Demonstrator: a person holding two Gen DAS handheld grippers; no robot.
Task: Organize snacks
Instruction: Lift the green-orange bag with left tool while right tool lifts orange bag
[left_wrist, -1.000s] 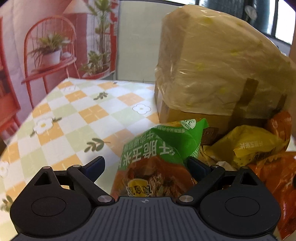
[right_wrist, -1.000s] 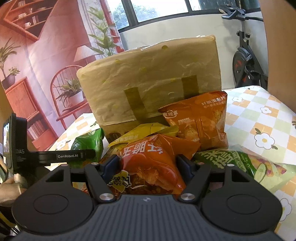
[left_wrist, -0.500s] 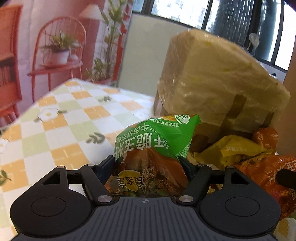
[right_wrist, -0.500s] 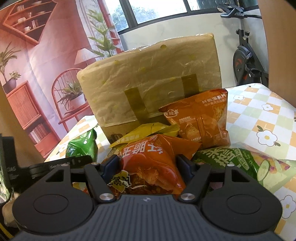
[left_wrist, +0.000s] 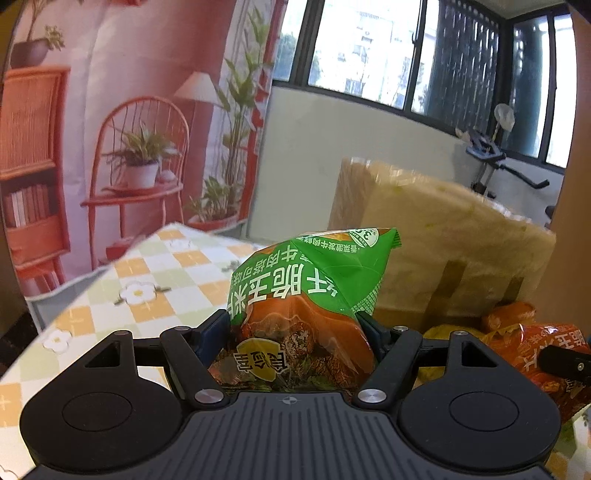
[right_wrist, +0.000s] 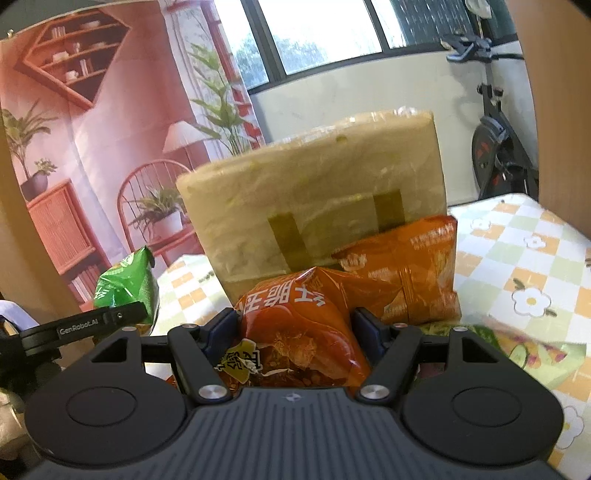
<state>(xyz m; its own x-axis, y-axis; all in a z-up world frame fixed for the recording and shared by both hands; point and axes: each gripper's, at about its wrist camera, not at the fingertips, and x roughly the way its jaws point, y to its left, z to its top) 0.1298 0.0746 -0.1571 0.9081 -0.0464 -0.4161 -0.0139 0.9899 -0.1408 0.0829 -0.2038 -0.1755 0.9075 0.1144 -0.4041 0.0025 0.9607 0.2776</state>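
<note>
Checked floral tablecloth (left_wrist: 155, 273) under a big window, painted backdrop on the left, exercise bike (right_wrist: 495, 140) far right. Left gripper (left_wrist: 295, 328) is clenched on the green snack bag (left_wrist: 314, 288), long axis standing up and away from the jaws, clear of the table. Right gripper (right_wrist: 295, 325) is clamped on the orange snack bag (right_wrist: 299, 321), near the pile; a second orange bag (right_wrist: 410, 273) leans on the wrapped cardboard box (right_wrist: 317, 192) behind. My read: the box lies dead ahead of both hands, the right one nearer
</note>
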